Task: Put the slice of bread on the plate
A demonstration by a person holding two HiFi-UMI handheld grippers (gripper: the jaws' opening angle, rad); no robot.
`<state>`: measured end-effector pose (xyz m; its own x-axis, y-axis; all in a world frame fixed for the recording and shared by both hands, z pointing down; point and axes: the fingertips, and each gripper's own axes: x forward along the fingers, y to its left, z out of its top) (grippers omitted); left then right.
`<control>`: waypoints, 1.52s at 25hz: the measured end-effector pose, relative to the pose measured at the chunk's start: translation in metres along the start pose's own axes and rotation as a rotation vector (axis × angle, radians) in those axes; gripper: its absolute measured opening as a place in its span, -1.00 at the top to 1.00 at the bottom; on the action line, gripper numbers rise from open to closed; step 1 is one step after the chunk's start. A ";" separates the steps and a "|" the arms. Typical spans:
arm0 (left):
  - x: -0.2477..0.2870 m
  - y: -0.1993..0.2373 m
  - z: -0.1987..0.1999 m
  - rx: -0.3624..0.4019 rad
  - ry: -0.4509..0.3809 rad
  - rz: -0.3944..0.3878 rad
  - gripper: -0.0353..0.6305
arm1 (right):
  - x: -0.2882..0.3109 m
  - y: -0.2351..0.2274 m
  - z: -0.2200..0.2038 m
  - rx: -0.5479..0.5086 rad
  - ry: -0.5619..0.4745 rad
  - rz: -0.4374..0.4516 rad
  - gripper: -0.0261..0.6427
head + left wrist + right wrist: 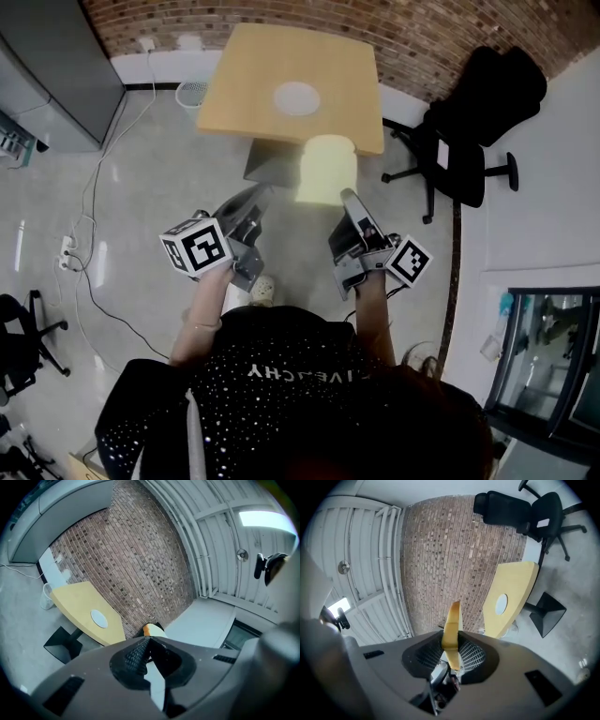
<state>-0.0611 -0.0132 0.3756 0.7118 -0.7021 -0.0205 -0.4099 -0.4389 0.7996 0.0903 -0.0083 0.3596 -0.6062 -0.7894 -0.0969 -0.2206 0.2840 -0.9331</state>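
Bread slice carried in the right tongs, short of the worktop

The right tongs [451,641] are closed narrowly on the lower edge of the slice of bread [327,171], which stands on edge between the pads and sticks out past the tips. The slice is in the air over the floor, in front of the near edge of the yellow worktop [244,84], not resting on it. The left tongs [147,641] are drawn together at the tips with nothing between them, just beside the slice on the same side of the worktop. The white plate [296,97] lies bare near the middle of the worktop. A black office chair [469,112] stands on the floor beside the worktop's right edge.
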 end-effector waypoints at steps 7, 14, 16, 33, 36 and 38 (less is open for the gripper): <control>0.027 0.033 0.025 -0.014 0.010 0.021 0.87 | 0.034 -0.032 0.014 0.047 -0.012 -0.053 0.64; 0.023 0.043 0.006 -0.053 0.026 0.032 0.87 | 0.030 -0.042 0.007 0.072 -0.007 -0.062 0.64; 0.029 0.046 0.009 -0.055 0.026 0.036 0.87 | 0.036 -0.046 0.012 0.078 -0.004 -0.066 0.64; 0.168 0.114 0.092 -0.043 -0.016 0.095 0.87 | 0.157 -0.116 0.132 0.099 0.033 -0.077 0.64; 0.196 0.133 0.112 -0.047 -0.027 0.121 0.87 | 0.190 -0.130 0.159 0.102 0.052 -0.077 0.64; 0.216 0.146 0.125 -0.060 -0.039 0.130 0.87 | 0.213 -0.139 0.175 0.102 0.070 -0.074 0.64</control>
<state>-0.0389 -0.2990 0.4129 0.6317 -0.7726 0.0632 -0.4612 -0.3091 0.8317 0.1255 -0.3113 0.4078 -0.6440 -0.7650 -0.0050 -0.1903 0.1665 -0.9675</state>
